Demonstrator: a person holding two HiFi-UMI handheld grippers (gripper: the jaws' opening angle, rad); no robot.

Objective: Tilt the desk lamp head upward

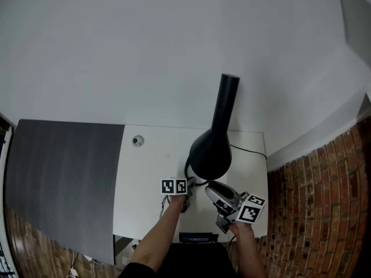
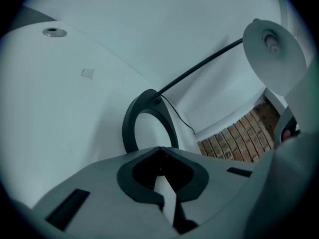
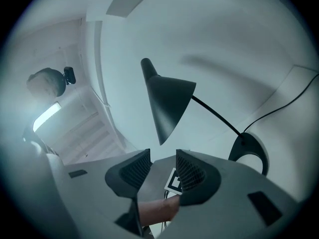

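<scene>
Your left gripper (image 2: pixel 159 149) is fully closed, tips meeting and nothing pinched; only a pale sliver shows through the slot lower down. Your right gripper (image 3: pixel 163 153) stands wide, its ribbed pads (image 3: pixel 137 169) apart and bare. Through that gap you get the left gripper's marker cube (image 3: pixel 174 180) and a bit of your forearm (image 3: pixel 158 209), neither of them gripped. Just past the left tips sits the lamp base (image 2: pixel 130 126), a dark open ring flat on the white desk (image 2: pixel 60 113); can't tell whether the tips touch it. From the ring the thin lamp arm (image 2: pixel 199 68) climbs to the desk lamp head (image 2: pixel 274 54), high over the desk's right end, near the brick wall (image 2: pixel 234 143). Only the left gripper view looks up into the shade: pale inside, bulb (image 2: pixel 271 40) visible. Only the right gripper view gives the side profile: black cone, narrow end up, mouth angled down toward the base side. The head view sees the head from above, which covers most of the base, with both grippers just in front of it. That view alone shows the dark grey panel (image 1: pixel 64 178) left of the desk. Further back on the desk are a round grommet (image 2: pixel 55 32) and a small square mark (image 2: pixel 87 72) too faint to identify. The power cable (image 2: pixel 179 116) runs off behind the base, its end cut off.
</scene>
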